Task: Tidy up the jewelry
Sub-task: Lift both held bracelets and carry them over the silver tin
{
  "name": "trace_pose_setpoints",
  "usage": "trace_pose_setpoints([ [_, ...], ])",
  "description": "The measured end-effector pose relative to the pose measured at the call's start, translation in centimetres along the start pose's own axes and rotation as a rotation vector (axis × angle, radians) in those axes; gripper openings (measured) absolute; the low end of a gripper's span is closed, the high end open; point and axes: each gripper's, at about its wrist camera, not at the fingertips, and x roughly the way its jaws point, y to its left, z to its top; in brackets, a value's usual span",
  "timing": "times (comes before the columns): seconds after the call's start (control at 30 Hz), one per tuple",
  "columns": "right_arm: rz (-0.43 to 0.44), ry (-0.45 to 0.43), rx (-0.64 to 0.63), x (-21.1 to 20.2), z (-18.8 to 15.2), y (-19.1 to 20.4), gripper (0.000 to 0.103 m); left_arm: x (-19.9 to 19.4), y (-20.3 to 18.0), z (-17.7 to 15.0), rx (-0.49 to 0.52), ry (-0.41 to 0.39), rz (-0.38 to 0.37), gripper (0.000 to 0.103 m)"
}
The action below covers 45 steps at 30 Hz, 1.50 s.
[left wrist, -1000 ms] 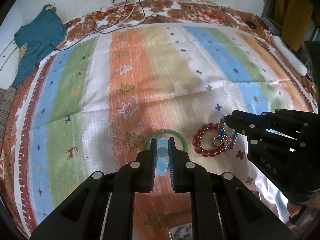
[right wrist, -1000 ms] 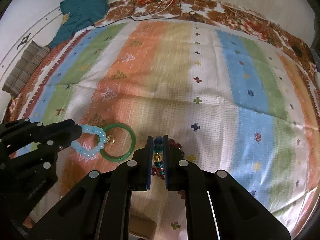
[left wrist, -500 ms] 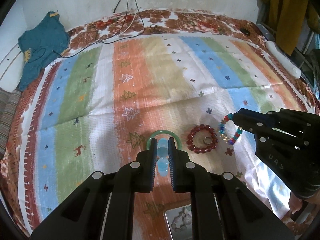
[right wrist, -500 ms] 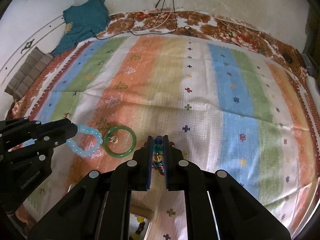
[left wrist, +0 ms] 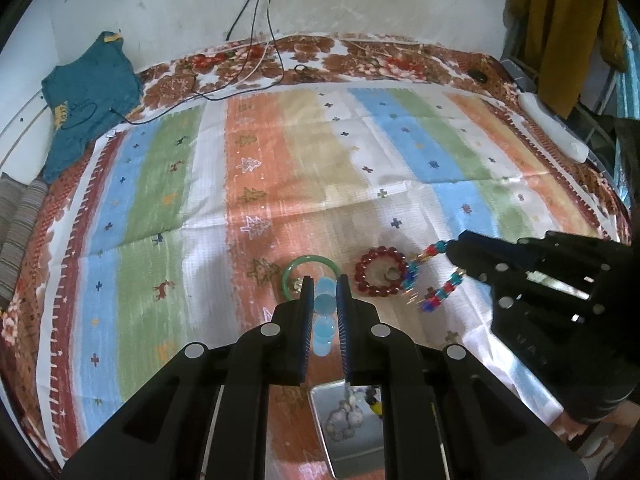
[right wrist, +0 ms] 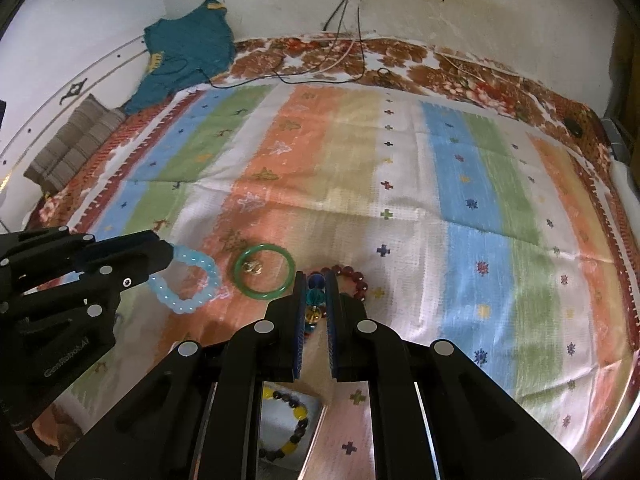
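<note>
My left gripper point(left wrist: 323, 288) is shut on a light blue bead bracelet point(left wrist: 323, 320), which hangs above the cloth in the right wrist view point(right wrist: 186, 282). My right gripper point(right wrist: 316, 284) is shut on a multicoloured bead bracelet point(right wrist: 315, 300), seen dangling in the left wrist view point(left wrist: 436, 280). A green bangle point(left wrist: 310, 264) with a small ring inside lies on the striped cloth, and it also shows in the right wrist view point(right wrist: 264, 276). A dark red bead bracelet point(left wrist: 380, 272) lies to its right, partly hidden behind my right fingers point(right wrist: 352, 274).
A metal tray point(left wrist: 352, 420) with several bead pieces sits below the grippers; in the right wrist view it point(right wrist: 288, 428) holds a yellow and black bracelet. A teal garment point(left wrist: 84, 96), cables point(left wrist: 256, 60) and a white object point(left wrist: 552, 128) lie at the bed's far edges.
Both grippers have risen and pulled back with their bracelets off the cloth. The multicoloured bracelet has come away from the red one. The tray has come into view below.
</note>
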Motion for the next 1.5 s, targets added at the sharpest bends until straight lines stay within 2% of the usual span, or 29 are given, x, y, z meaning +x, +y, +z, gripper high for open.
trace_pose_setpoints([
  [0.43,0.012,-0.038,-0.015,-2.7,-1.9,1.2,0.010,-2.7,-1.3,-1.8,0.015,-0.037,-0.004,0.011],
  [0.67,0.015,-0.039,-0.026,-3.5,-3.0,1.7,0.010,-4.1,-1.5,-2.5,0.011,-0.062,-0.017,0.011],
  [1.03,0.032,-0.045,-0.024,-4.7,-4.4,1.8,0.010,-5.4,-2.1,-3.9,0.037,-0.081,0.002,0.011],
  [1.27,0.067,-0.027,-0.008,-5.0,-5.5,1.9,0.010,-6.5,-2.6,-4.8,0.045,-0.095,-0.004,0.011],
  [1.5,0.072,-0.029,-0.016,-5.6,-6.3,2.4,0.010,-7.3,-2.9,-5.6,0.040,-0.097,-0.042,0.011],
])
